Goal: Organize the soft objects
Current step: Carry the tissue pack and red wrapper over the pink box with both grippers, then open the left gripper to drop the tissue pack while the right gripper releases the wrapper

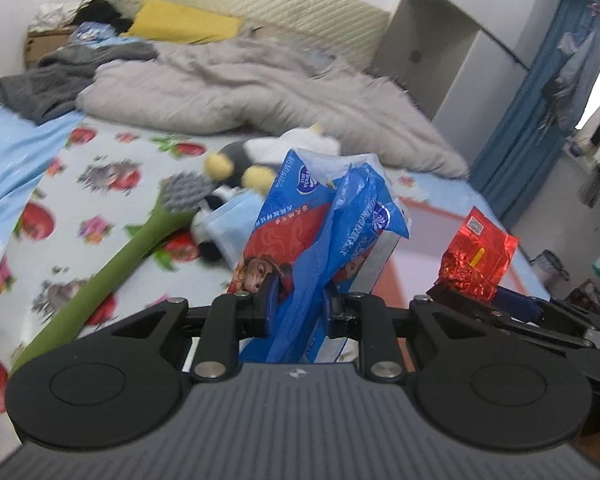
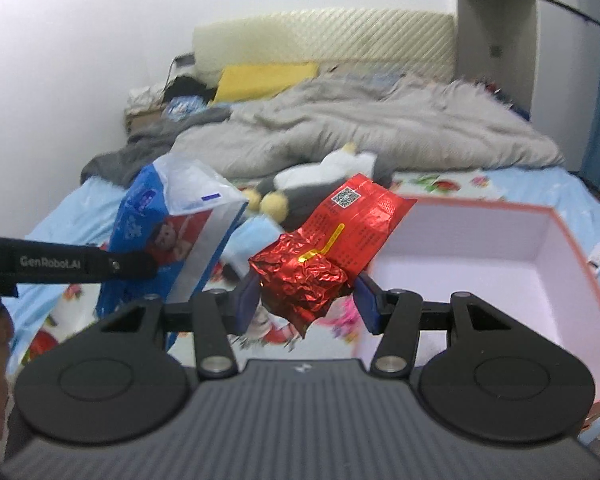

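My left gripper (image 1: 300, 304) is shut on a blue and red tissue pack (image 1: 324, 236) and holds it above the bed; the pack also shows in the right wrist view (image 2: 172, 232). My right gripper (image 2: 306, 300) is shut on a crinkled red foil packet (image 2: 332, 248), held left of the open pink box (image 2: 480, 248); the packet also shows in the left wrist view (image 1: 476, 260). A black, white and yellow plush toy (image 2: 320, 184) lies on the bed behind both.
A green brush with a grey head (image 1: 112, 260) lies on the fruit-print sheet (image 1: 100, 184). A light blue pack (image 1: 232, 224) lies by the plush. A grey duvet (image 1: 260, 92) and a yellow pillow (image 1: 180, 20) fill the far bed. A wardrobe (image 1: 460, 60) stands right.
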`<action>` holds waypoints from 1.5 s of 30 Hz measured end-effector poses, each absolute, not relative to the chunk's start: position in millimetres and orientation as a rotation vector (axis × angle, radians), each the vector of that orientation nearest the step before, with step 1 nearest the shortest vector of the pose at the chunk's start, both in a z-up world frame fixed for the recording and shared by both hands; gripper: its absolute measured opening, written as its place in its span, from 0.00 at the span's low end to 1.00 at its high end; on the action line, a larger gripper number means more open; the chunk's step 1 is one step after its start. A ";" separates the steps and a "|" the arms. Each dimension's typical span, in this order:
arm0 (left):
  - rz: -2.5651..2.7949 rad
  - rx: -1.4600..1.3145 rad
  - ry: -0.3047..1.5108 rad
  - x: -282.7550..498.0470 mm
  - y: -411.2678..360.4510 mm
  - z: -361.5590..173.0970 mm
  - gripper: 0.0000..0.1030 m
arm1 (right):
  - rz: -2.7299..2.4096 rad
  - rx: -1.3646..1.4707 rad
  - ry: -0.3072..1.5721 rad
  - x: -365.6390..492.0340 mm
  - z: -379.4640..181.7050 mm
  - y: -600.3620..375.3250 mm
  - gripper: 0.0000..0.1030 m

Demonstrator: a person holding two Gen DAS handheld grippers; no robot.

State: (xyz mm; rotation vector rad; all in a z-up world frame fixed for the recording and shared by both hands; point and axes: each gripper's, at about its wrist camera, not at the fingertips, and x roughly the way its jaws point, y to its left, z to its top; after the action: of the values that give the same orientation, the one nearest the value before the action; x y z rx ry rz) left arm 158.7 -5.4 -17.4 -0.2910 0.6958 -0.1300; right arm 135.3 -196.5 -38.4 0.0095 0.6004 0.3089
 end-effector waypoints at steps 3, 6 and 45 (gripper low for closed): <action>-0.169 -0.288 0.680 166.7 -19.0 -3.6 0.24 | 0.280 0.028 0.566 133.2 -23.4 -213.8 0.53; -0.203 -0.275 0.643 171.4 -33.8 9.5 0.24 | 0.249 0.037 0.537 132.6 -12.3 -229.4 0.53; -0.475 -0.118 0.987 293.8 -218.9 -102.5 0.24 | -0.055 0.191 0.850 191.7 -119.9 -380.3 0.53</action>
State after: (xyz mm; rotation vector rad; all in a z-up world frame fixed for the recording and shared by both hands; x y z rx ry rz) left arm 293.8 -219.0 -102.5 -0.1176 0.9868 -0.4747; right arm 191.7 -380.3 -119.9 0.1909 0.8504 -0.0549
